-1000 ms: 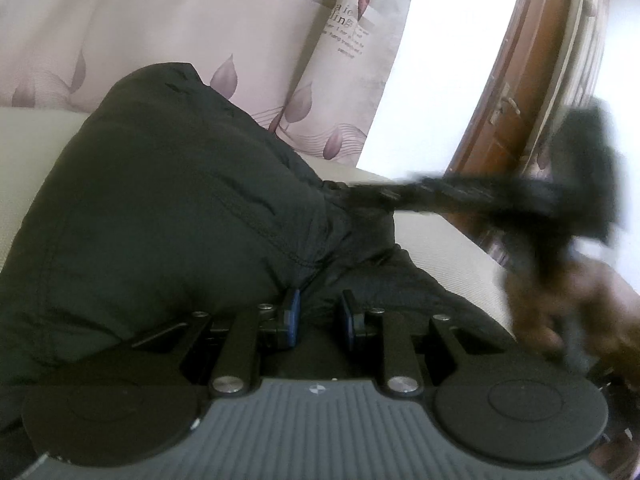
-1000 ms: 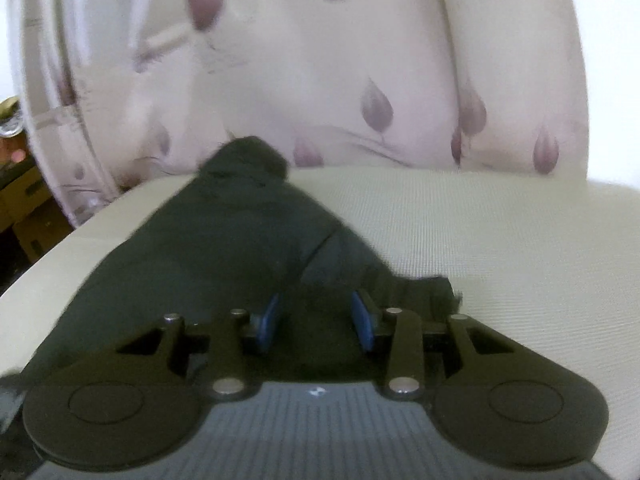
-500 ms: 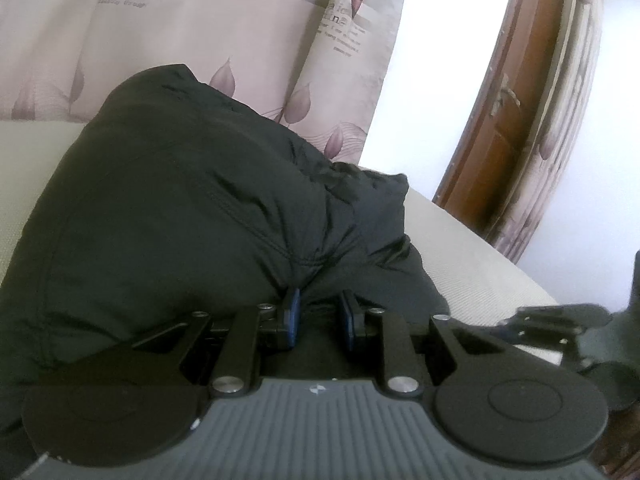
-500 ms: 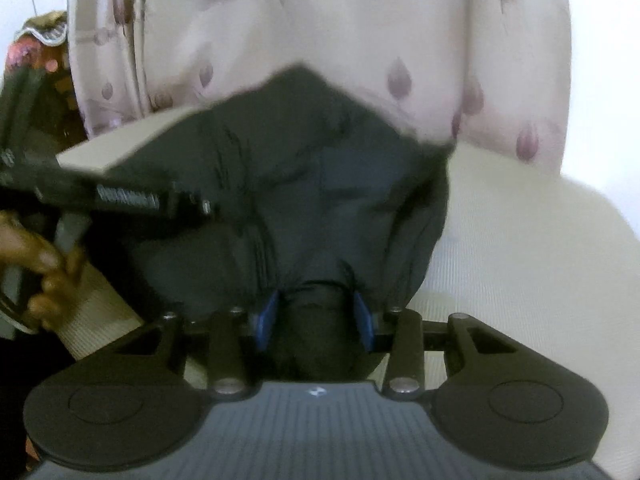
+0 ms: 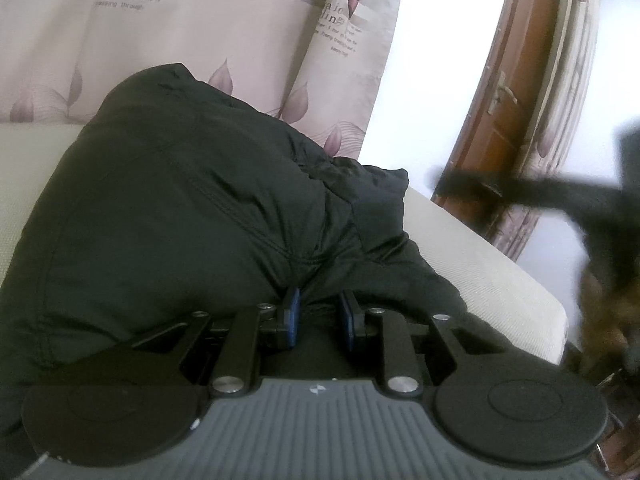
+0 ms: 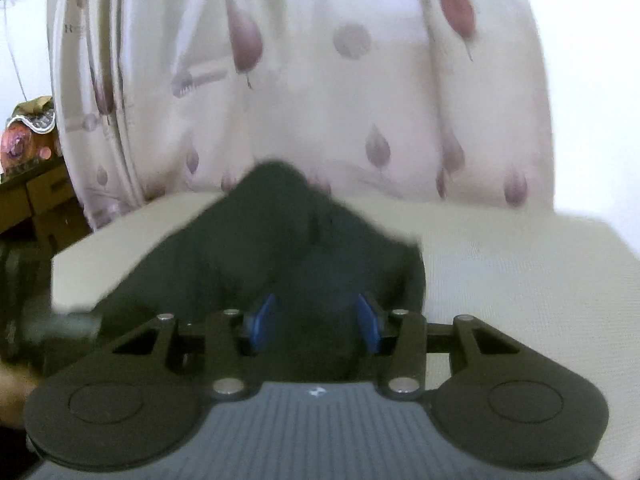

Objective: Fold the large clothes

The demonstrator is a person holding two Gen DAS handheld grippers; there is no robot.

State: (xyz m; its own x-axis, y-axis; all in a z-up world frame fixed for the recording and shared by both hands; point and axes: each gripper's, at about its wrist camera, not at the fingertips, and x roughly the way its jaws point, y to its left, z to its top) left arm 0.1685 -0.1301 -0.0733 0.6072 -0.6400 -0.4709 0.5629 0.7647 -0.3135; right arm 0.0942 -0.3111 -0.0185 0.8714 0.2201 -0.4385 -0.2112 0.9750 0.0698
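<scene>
Black padded cloth is what we are folding: the large garment (image 5: 192, 216) lies heaped on the pale cushion (image 5: 480, 248), rising just ahead of the left gripper (image 5: 319, 316), whose blue pads are pinched on a bunch of its near edge.

In the right wrist view the right gripper (image 6: 316, 320) has the same dark cloth between its pads, but its jaws are opening, so we judge it is letting go of the flap it laid over. To do this well we would keep the left pinch firm as an anchor, let the right side drop the cloth flat before drawing back, and then smooth the fold.

Much is unclear to us. The right view is blurred, so we cannot tell whether its pads touch the cloth. To the right of the left gripper the other tool and a hand (image 5: 600, 312) are only a dark smear. The garment's near edge is hidden under both grippers.
</scene>
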